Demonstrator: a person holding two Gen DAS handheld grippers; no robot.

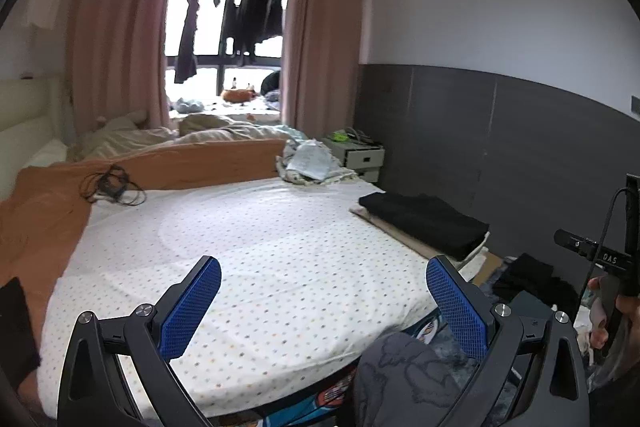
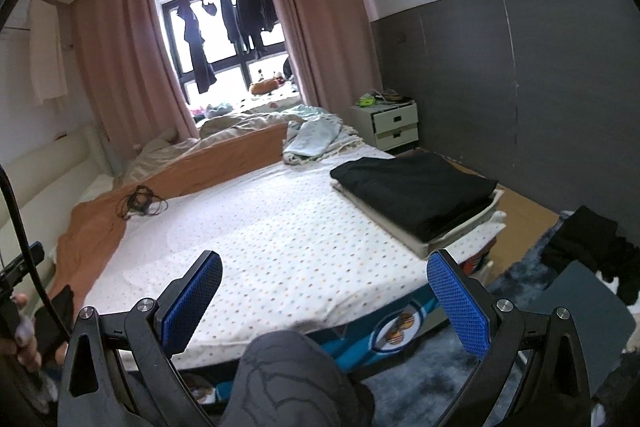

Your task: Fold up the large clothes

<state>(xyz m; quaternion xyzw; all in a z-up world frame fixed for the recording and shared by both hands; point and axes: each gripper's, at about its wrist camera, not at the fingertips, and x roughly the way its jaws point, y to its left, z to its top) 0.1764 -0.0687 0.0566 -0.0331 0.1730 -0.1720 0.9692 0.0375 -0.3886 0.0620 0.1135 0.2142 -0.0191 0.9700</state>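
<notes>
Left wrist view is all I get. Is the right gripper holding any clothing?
Observer: No. The right gripper is open and empty, over the foot of the bed.
Operator: Anything unfolded out to its right?
Observer: Yes. A crumpled dark garment lies on the floor past the folded black stack.
Operator: Anything beside it?
Observer: A flat gray board lies on the rug, just nearer than the garment.

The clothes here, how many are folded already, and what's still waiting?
Done: a black folded garment lies on a pale folded one at the bed's right edge. In hand: nothing; the left gripper and right gripper hover over the dotted sheet, jaws apart. Left: a dark heap on the floor.
</notes>
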